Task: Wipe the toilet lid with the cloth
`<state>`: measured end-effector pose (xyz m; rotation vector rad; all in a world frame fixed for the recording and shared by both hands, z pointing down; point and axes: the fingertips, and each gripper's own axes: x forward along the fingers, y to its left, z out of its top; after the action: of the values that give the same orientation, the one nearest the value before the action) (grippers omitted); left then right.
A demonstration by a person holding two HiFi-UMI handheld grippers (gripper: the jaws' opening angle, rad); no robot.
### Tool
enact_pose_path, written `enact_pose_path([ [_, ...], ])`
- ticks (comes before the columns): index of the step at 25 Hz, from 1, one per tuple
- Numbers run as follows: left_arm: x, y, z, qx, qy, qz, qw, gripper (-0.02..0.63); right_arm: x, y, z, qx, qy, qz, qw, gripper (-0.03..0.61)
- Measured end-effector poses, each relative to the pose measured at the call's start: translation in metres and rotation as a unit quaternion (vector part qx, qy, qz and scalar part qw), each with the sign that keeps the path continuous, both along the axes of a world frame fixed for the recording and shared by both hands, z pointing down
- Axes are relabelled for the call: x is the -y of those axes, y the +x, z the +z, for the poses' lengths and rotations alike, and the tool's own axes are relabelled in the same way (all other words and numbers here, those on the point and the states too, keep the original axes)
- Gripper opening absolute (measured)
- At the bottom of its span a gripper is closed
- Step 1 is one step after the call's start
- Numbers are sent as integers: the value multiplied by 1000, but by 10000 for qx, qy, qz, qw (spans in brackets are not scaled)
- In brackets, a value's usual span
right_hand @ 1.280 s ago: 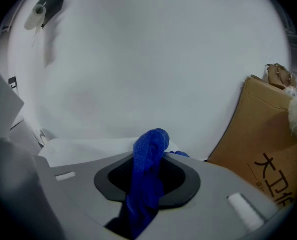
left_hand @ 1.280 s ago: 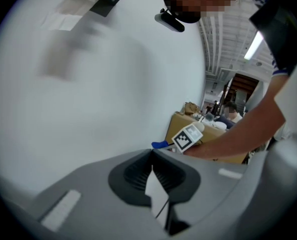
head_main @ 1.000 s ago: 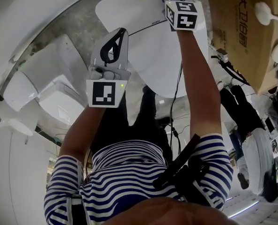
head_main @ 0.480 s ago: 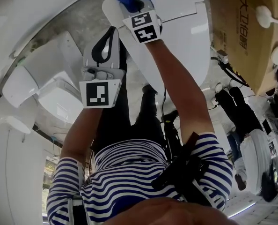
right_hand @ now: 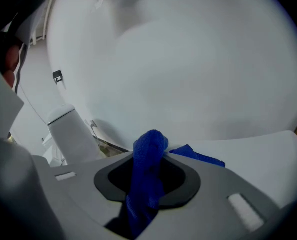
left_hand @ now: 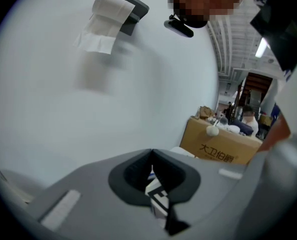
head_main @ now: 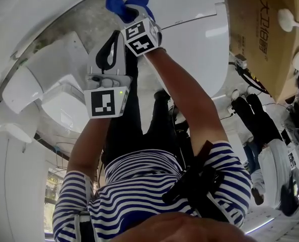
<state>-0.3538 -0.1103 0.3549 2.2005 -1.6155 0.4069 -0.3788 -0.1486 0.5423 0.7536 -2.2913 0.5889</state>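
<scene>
- Head view: the right tool [head_main: 123, 15] reaches out to the near-left edge of the white toilet lid [head_main: 195, 39]. A wad of blue cloth [head_main: 122, 3] sticks out past its tip, at or just over the lid's rim; contact isn't clear from here. The left tool [head_main: 120, 37] hangs just beside and behind the right one, off the lid.
- Left gripper view: the left tool [left_hand: 151, 153] has its jaws together at the tips, nothing gripped. The slot lower down shows only the right tool's marker cube [left_hand: 156, 196]. Ahead is plain white wall, with a paper-roll holder [left_hand: 116, 11] high up and a cardboard box [left_hand: 221, 146] off to the tool's right.
- Right gripper view: the right tool [right_hand: 149, 151] is clamped down on the cloth [right_hand: 144, 184], bunched into a thick roll between the jaws. One loose corner trails out to the tool's right onto the lid [right_hand: 258, 149]. A second toilet [right_hand: 71, 131] stands off to the tool's left.
- Handling, by judgement: the cloth is soft, light and limp, so it will fold and drag rather than push. The grip through the bunched middle looks sound. More cloth ahead of the tip would keep the hard jaws off the lid. The lid looks smooth, glossy and rigid, probably slippery. It is likely hinged, so pressure should go on flat and even.
</scene>
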Motion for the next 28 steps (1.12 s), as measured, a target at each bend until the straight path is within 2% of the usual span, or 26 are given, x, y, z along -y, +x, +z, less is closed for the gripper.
enact_pose_path([
  [5,3,9,-2,-113,50,29,9999,2,4,9,-14,80,73,-39,9999,105],
  [10,3,20,-28,-193,309,-18,9993,2,9,33,-60,156,326,116,9993,104],
  [20,-13,69,-95,-209,616,96,9978,2,1,117,-172,106,865,461,9951,106],
  [28,-15,125,-104,-237,683,518,9960,2,13,195,-186,-60,1073,905,9901,106],
])
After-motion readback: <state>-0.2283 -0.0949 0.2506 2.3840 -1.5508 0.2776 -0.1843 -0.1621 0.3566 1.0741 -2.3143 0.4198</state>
